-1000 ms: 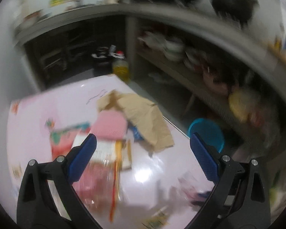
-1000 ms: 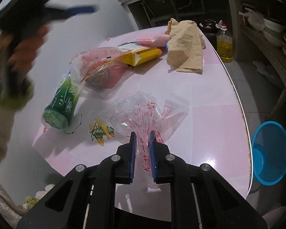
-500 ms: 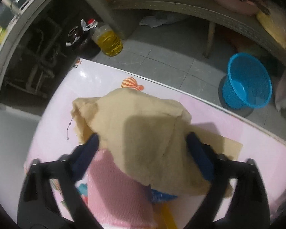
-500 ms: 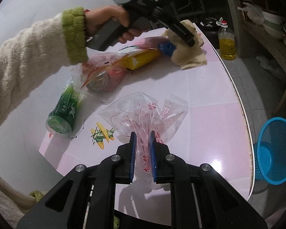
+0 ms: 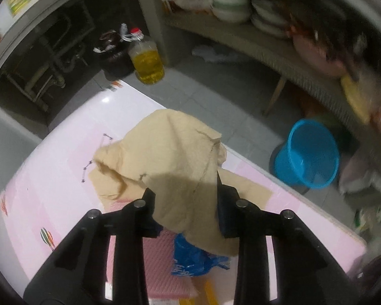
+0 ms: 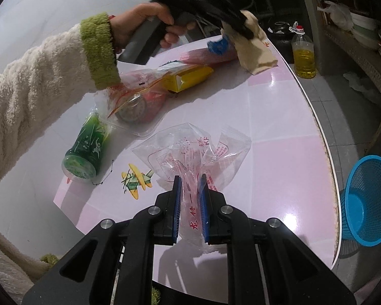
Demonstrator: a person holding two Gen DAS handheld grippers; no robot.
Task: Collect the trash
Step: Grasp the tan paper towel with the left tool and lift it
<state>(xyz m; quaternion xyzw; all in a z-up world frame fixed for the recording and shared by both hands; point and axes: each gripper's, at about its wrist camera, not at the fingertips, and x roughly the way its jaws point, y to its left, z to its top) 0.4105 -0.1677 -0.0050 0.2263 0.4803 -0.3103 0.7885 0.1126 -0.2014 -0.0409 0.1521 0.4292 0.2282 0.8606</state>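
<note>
A crumpled brown paper bag lies at the far end of the pink table. My left gripper is closing its jaws on it, and the paper fills the gap between the pads. In the right wrist view the brown paper bag hangs bunched from the left gripper, which a hand in a white sleeve holds. My right gripper is shut on a clear plastic bag with red print, near the table's front edge. A blue basket stands on the floor to the right.
On the table lie a green bottle, a clear bag with a red packet, a yellow box, a pink packet and a blue wrapper. An oil bottle and the blue basket stand on the floor. Shelves with dishes line the right.
The left gripper came down over the brown paper bag and narrowed its jaws around it, bunching the paper. The right gripper has kept still with the clear bag.
</note>
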